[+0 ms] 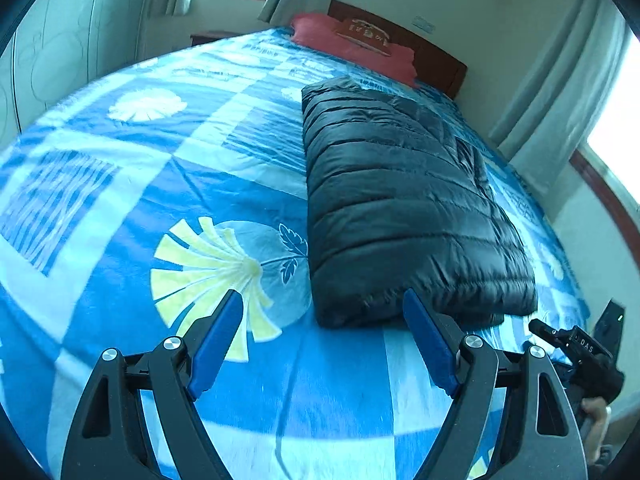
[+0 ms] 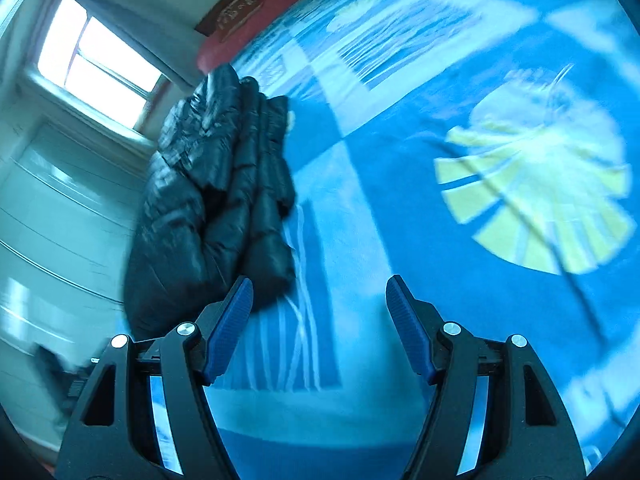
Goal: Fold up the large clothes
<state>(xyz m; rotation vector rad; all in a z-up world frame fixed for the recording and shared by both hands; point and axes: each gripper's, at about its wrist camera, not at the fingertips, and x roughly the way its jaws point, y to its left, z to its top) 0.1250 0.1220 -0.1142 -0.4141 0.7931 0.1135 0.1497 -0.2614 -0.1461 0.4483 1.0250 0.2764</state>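
Note:
A black quilted puffer jacket (image 1: 404,200) lies folded into a long rectangle on the blue patterned bedspread (image 1: 168,184). My left gripper (image 1: 322,306) hangs open just short of the jacket's near end, nothing between its blue pads. The right wrist view is blurred; there the jacket (image 2: 212,200) lies to the left, its near corner just beyond the left blue pad. My right gripper (image 2: 320,292) is open over bare bedspread (image 2: 400,160), holding nothing. Part of the other gripper (image 1: 580,352) and a hand show at the left wrist view's right edge.
A red pillow (image 1: 352,44) rests against the dark wooden headboard (image 1: 436,56) at the far end of the bed. Curtained windows (image 1: 616,120) and a white wall flank the bed. A window (image 2: 96,60) and pale cabinet fronts (image 2: 48,216) fill the left of the right wrist view.

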